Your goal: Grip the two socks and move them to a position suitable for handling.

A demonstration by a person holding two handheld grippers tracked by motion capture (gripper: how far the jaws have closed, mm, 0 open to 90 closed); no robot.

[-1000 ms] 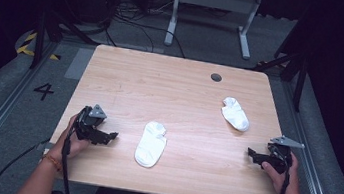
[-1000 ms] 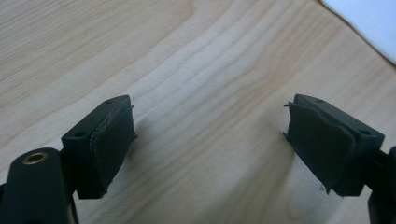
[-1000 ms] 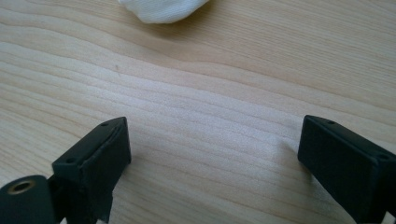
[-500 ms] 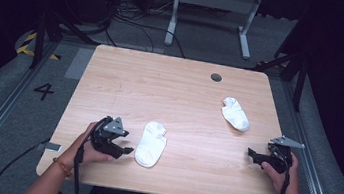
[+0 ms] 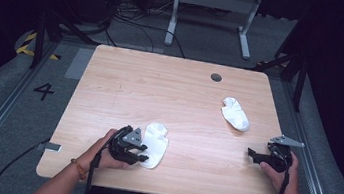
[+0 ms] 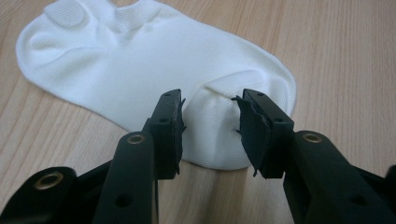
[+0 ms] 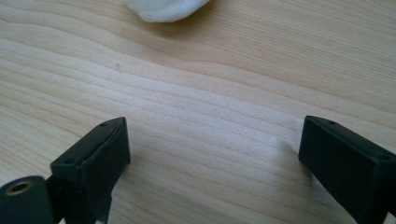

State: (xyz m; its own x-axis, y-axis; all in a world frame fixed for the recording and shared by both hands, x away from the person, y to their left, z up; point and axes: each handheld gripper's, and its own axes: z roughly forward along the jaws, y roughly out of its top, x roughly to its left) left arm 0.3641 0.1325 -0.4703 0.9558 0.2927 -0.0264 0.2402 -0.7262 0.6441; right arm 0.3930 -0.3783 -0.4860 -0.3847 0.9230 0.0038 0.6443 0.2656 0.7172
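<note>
White sock (image 5: 154, 144) sits low and a bit left of centre in the high view, flat on the wooden table (image 5: 160, 90), and your left claw (image 5: 141, 153) is right at its lower left edge. In the left gripper view the jaws have just been closing, and the toe end of that sock (image 6: 154, 70) is bunched up between them in a little ridge. The pads look like they're touching the fabric on both sides, but the jaws aren't fully together, so call it a pinch that's barely on.

Your right claw (image 5: 253, 154) rests at the lower right of the high view, jaws spread wide with nothing but bare wood between them in the right gripper view (image 7: 212, 154). A second sock (image 5: 235, 114) lies up and to the left of it, well apart; its rounded end pokes in at the top edge of the right gripper view (image 7: 163, 9).
</note>
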